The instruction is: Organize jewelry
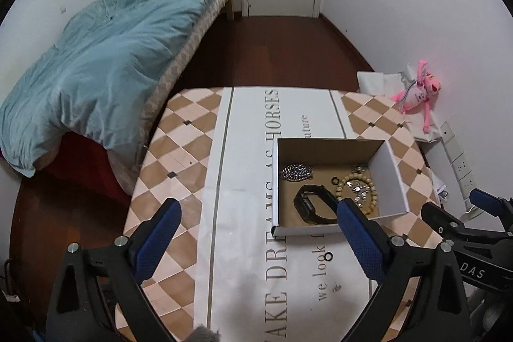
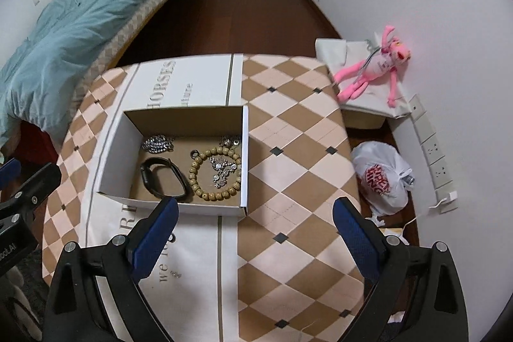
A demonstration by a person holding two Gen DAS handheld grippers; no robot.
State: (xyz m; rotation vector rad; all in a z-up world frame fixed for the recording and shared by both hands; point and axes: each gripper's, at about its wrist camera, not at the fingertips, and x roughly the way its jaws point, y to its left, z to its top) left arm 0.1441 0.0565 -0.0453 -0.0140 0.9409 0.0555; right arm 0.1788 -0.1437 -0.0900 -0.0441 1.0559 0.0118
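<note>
**op:** Running the rig remotely. The cardboard box [image 2: 179, 156] sits on the printed runner on the checkered tabletop [image 2: 288, 149] and holds nearly everything: a silver chain [image 2: 157, 144], a black smartwatch [image 2: 163, 178], a wooden bead bracelet [image 2: 215, 173] with a sparkly silver piece [image 2: 221, 170] lying inside its loop, and a small black ring [image 2: 194, 154]. More silver bits sit in the far right corner, too small to identify. Outside the box, a small dark ring [image 1: 328, 254] lies on the runner just in front of the near wall, plus a tiny speck [image 1: 335, 287] closer to me that might be an earring, can't tell. My left gripper [image 1: 256, 233] and right gripper [image 2: 255, 233] both hover above the tabletop, fingers spread wide, holding nothing. Which one for the ring?

**reply:** I'd guess the right. In the right wrist view the ring [image 2: 172, 237] peeks out just beside that gripper's left finger [image 2: 154, 236], so you only need to slide a bit leftward. Get the ring between the fingers, drop until the tips almost touch the cloth, then close slowly. A flat ring on fabric tends to skid or flip, and you might pinch the runner too.

**op:** And the drop?

**reply:** Lift clear of the near wall, go to the bare patch between watch and chain, release low so it doesn't bounce.
</note>
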